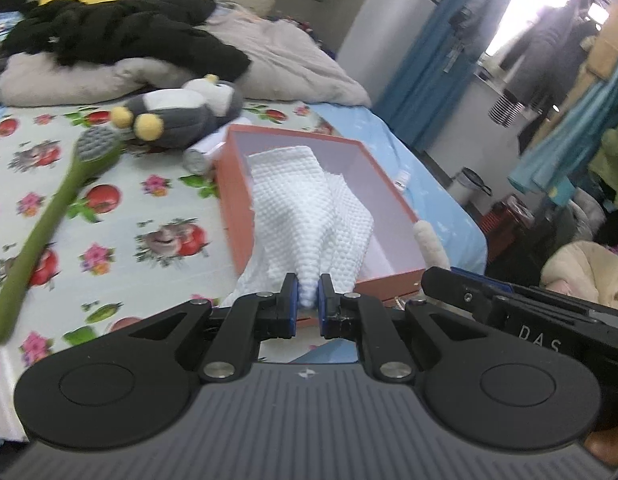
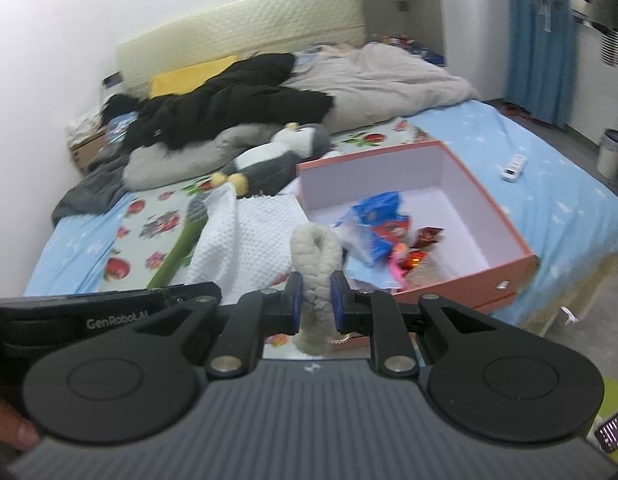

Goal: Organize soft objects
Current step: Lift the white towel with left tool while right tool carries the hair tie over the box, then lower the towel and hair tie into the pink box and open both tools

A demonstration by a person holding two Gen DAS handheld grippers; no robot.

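Note:
My left gripper [image 1: 308, 295] is shut on a white waffle-textured cloth [image 1: 309, 200] that drapes over the near left corner of the open pink box [image 1: 389, 176] on the bed. My right gripper [image 2: 313, 292] is shut on a cream fuzzy looped piece [image 2: 315, 256] and holds it above the box's near left corner [image 2: 469, 276]. The white cloth [image 2: 245, 240] shows left of it in the right wrist view. Snack packets [image 2: 383, 228] lie inside the box. A grey and white plush penguin [image 1: 181, 114] [image 2: 277, 160] lies behind the box.
A green long-handled brush [image 1: 49, 216] lies on the floral sheet at left. A black jacket [image 1: 121, 28] and beige blanket [image 1: 293, 60] are piled at the bed's head. A white power strip [image 2: 515, 167] lies on the blue sheet right of the box. A bin [image 2: 611, 152] stands on the floor.

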